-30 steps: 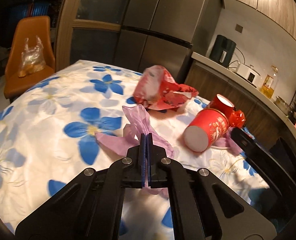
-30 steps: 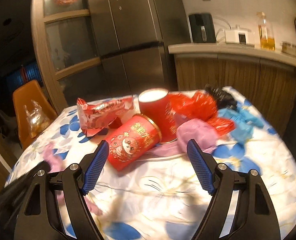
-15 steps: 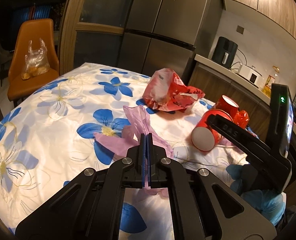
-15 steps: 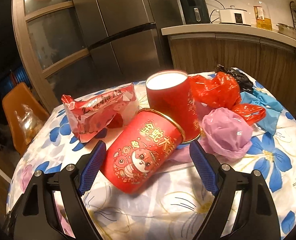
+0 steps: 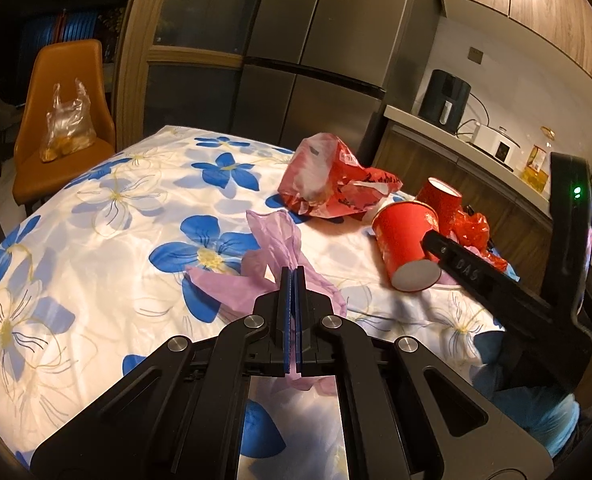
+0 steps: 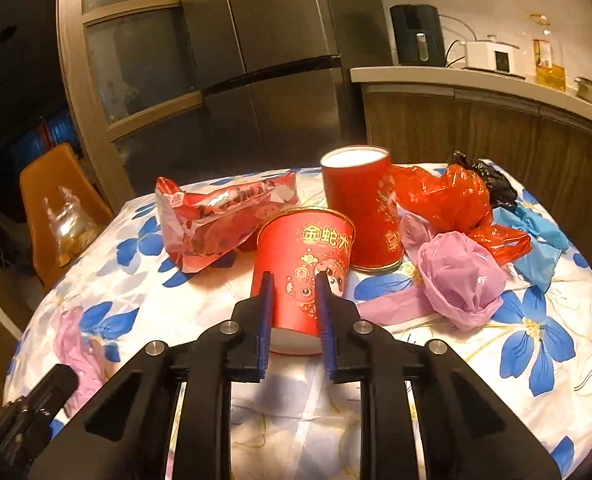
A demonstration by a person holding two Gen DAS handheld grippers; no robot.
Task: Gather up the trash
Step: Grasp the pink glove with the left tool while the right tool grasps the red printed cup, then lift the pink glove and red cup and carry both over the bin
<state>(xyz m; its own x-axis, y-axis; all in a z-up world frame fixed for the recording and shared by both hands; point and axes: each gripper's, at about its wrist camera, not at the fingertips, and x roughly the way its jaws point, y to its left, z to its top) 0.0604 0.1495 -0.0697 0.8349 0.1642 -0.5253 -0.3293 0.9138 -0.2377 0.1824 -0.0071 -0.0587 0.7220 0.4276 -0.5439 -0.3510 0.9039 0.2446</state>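
Clearance and obstructions, floral tablecloth (image 5: 95, 240)

Left half of cloth: bare, open for approach from the orange chair (image 5: 65, 120) side. Right half crowded: red snack bag (image 6: 219, 220), tipped paper cup (image 6: 304, 268), upright red cup (image 6: 360, 208), red plastic bag (image 6: 448, 200), purple wad (image 6: 460, 276), blue bag (image 6: 536, 240), packed close or touching. Near right cloth open.

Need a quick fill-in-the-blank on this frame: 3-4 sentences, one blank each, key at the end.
1. The left gripper is shut on a crumpled plastic bag whose colour is ____.
2. The right gripper has a finger on each side of the ____ paper cup that lies on its side.
3. A second cup of the same colour stands ____ behind it.
4. The clear bag with yellowish contents sits on the ____ chair.

Missing words: purple; red; upright; orange
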